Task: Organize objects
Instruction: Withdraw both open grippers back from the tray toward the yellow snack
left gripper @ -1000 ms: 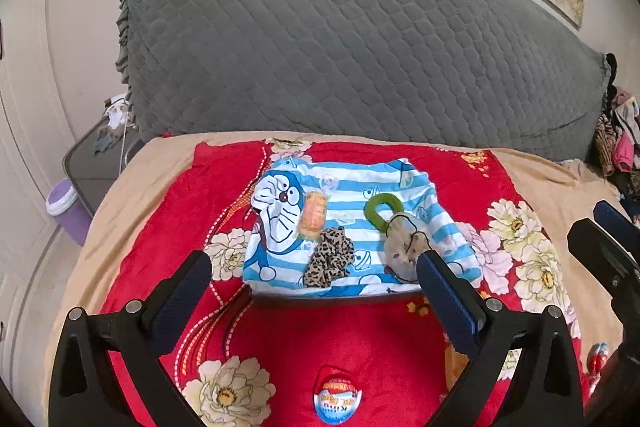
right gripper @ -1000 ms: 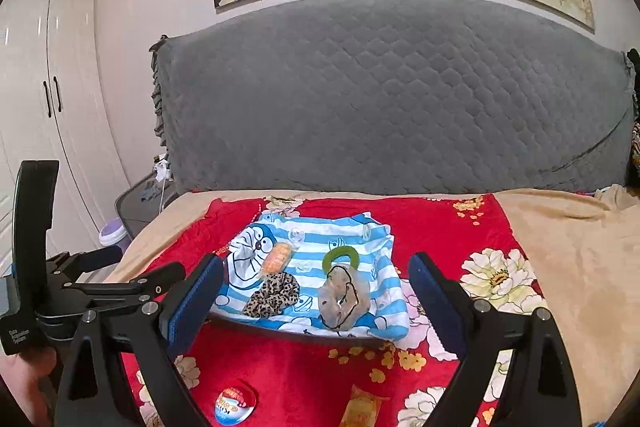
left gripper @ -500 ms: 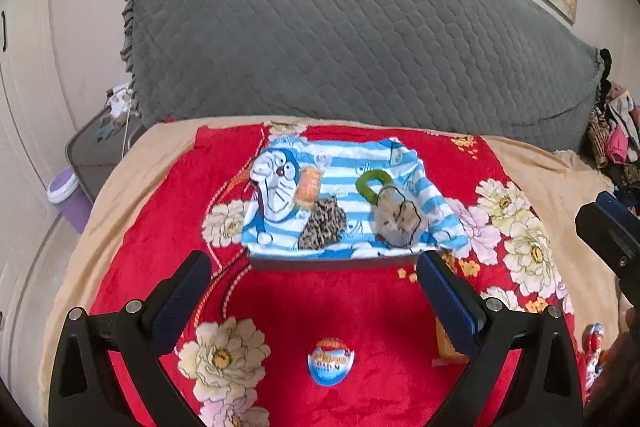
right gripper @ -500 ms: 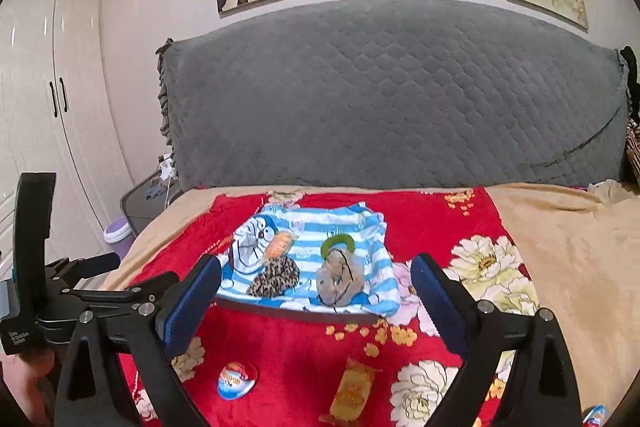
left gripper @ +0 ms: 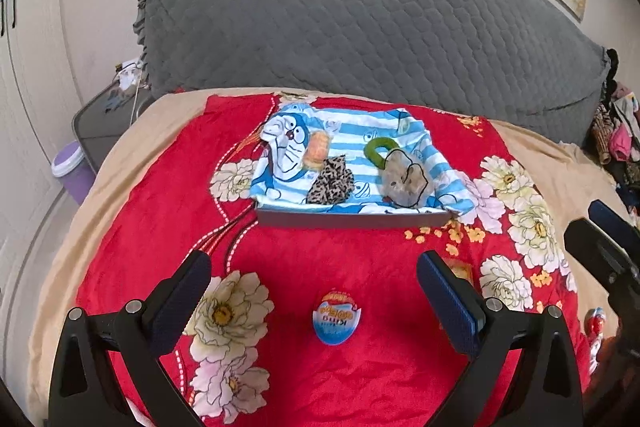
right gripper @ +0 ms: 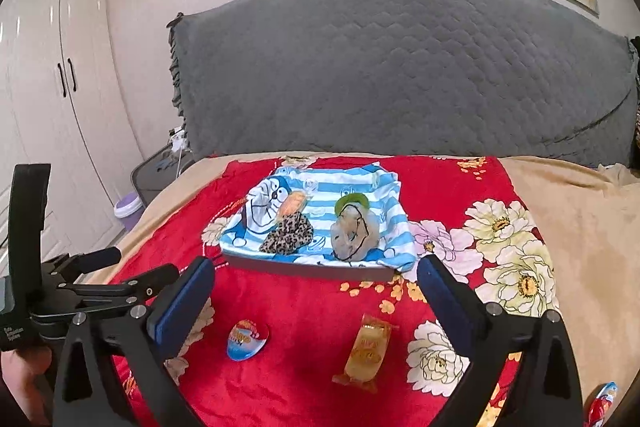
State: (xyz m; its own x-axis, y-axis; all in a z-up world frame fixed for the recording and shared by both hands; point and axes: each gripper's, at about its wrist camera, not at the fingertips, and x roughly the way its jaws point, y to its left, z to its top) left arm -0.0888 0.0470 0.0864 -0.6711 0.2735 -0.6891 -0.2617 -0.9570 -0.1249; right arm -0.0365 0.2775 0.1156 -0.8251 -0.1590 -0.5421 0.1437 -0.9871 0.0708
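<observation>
Egg [left gripper: 337, 318] nearer, between left claw [left gripper: 316, 301] fingers.

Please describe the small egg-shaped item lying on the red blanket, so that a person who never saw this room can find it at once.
On the bed, the red floral blanket carries a tray lined with blue-striped cartoon cloth. Nearer than the tray, alone on plain red, lies the egg-shaped packet, between the open left gripper's fingers. Unlike the golden wrapped snack beside it, it is blue and white with an orange top.

Light: soft, even indoor brightness; shadows faint.
Glare: pale sheen on the glossy white wardrobe doors [right gripper: 44, 75].
Distortion: strong fisheye bending, dark corner vignette.
Focus: slightly soft throughout.
</observation>
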